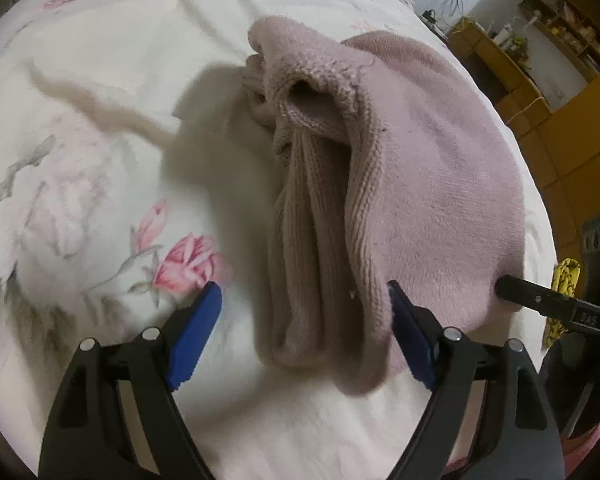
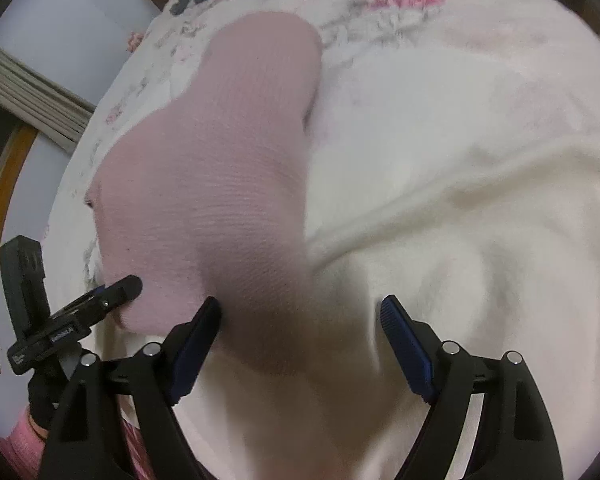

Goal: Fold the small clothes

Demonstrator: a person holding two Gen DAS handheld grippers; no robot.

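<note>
blue-padded fingers [image 1: 198,332] of the left claw [image 1: 304,332] stand wide apart, straddling the near end of the pink knit garment [image 1: 420,184] without gripping it. right claw [image 2: 300,340] gapes wide too, its left pad just beside the garment's near edge. garment lies bunched on the floral bed cover [image 1: 100,160]; open cover spreads left. writing on the other claw is unreadable.
</note>
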